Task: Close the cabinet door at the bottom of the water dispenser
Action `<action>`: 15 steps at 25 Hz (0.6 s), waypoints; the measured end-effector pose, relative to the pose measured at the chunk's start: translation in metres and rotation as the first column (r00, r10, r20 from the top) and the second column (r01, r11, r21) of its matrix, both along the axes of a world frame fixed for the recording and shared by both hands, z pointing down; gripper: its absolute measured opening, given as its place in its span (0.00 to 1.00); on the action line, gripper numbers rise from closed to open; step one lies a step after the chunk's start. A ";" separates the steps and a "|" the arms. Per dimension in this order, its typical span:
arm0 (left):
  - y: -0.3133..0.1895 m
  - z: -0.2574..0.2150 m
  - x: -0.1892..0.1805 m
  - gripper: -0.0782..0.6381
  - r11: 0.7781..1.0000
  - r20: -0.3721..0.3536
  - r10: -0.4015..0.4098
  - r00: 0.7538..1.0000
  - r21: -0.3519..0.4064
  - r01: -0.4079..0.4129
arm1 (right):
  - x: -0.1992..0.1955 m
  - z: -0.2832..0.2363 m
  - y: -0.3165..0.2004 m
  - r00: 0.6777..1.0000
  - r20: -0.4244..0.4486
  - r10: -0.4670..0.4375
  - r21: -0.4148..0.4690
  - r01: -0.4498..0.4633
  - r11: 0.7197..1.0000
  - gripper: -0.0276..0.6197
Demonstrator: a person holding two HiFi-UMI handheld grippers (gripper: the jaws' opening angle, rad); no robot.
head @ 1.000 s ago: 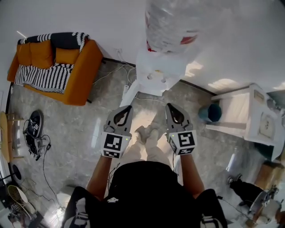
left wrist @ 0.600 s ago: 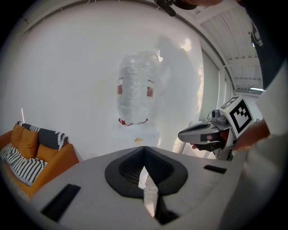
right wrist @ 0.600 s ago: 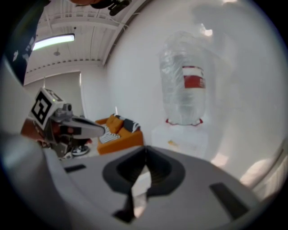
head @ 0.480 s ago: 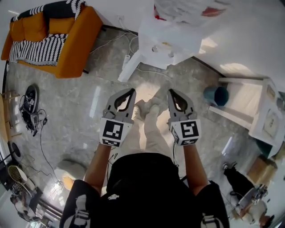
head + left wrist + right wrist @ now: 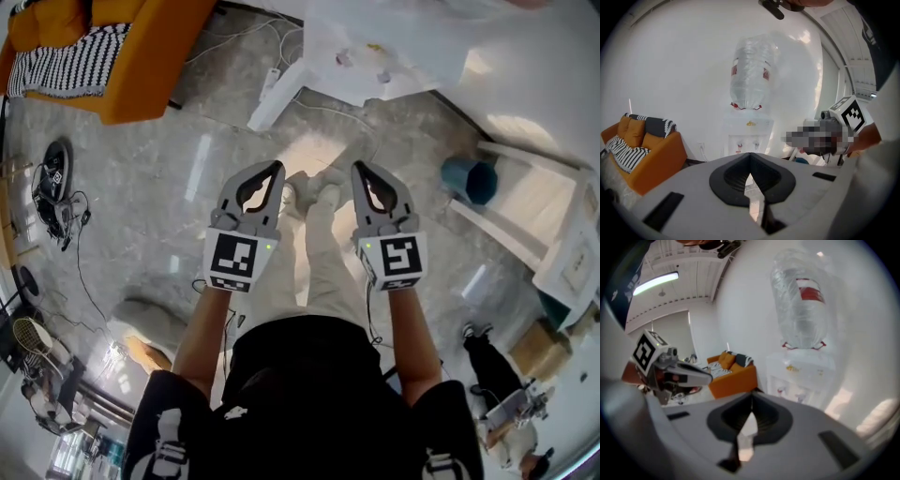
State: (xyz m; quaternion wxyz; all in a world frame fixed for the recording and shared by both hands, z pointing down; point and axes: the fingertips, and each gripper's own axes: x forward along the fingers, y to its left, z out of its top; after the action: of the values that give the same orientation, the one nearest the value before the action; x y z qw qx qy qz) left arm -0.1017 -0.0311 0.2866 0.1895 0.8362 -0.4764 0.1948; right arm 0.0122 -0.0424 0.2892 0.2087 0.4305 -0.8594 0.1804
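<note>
The white water dispenser (image 5: 749, 133) stands against the wall, with a clear, red-labelled bottle (image 5: 752, 72) upended on top. Its bottom cabinet door (image 5: 275, 97) juts open over the floor.

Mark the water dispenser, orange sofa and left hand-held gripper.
water dispenser (image 5: 749, 131): left gripper view, front panel.
orange sofa (image 5: 658, 157): left gripper view, armrest side.
left hand-held gripper (image 5: 277, 169): head view, closed fingertips.

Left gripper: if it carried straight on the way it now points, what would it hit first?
Probably the water dispenser, low on its front, dead ahead of the shut left gripper. It tilts downward, though, so the floor might come first.
</note>
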 end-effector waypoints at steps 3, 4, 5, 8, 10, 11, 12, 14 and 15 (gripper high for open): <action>0.003 0.021 -0.006 0.12 0.999 0.011 -0.020 1.000 -0.026 0.020 | -0.003 0.022 0.004 0.999 -0.016 -0.030 -0.021 0.029 0.999 0.10; 0.003 0.028 -0.008 0.12 0.999 0.012 -0.023 1.000 -0.034 0.024 | -0.003 0.029 0.003 0.999 -0.022 -0.039 -0.025 0.039 0.999 0.10; 0.003 0.034 -0.009 0.12 0.999 0.013 -0.027 1.000 -0.042 0.028 | -0.003 0.036 0.002 0.999 -0.024 -0.045 -0.028 0.044 0.999 0.10; 0.008 0.055 -0.014 0.12 0.995 0.005 -0.052 0.999 -0.079 0.052 | -0.003 0.055 0.000 0.998 -0.034 -0.056 -0.041 0.054 0.998 0.10; 0.012 0.071 -0.017 0.12 0.991 -0.004 -0.073 0.997 -0.115 0.072 | -0.003 0.067 0.000 0.997 -0.042 -0.063 -0.056 0.060 0.997 0.10; 0.013 0.079 -0.019 0.12 0.989 -0.009 -0.080 0.997 -0.129 0.078 | -0.004 0.073 -0.001 0.997 -0.044 -0.064 -0.065 0.061 0.996 0.10; 0.012 0.084 -0.020 0.12 0.987 -0.016 -0.084 0.996 -0.137 0.081 | -0.005 0.079 -0.001 0.997 -0.045 -0.066 -0.074 0.063 0.995 0.10; 0.010 0.092 -0.020 0.12 0.987 -0.045 -0.083 0.996 -0.142 0.076 | -0.008 0.091 -0.001 0.996 -0.049 -0.077 -0.088 0.072 0.994 0.10; 0.008 0.096 -0.019 0.12 0.988 -0.066 -0.079 0.995 -0.141 0.069 | -0.010 0.098 -0.001 0.995 -0.052 -0.083 -0.094 0.078 0.993 0.10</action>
State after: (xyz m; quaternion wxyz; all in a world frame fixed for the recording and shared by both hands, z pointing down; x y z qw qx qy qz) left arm -0.1208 -0.0235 0.3823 0.2712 0.8091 -0.4853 0.1903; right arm 0.0024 -0.0430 0.3868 0.2593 0.3903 -0.8607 0.1992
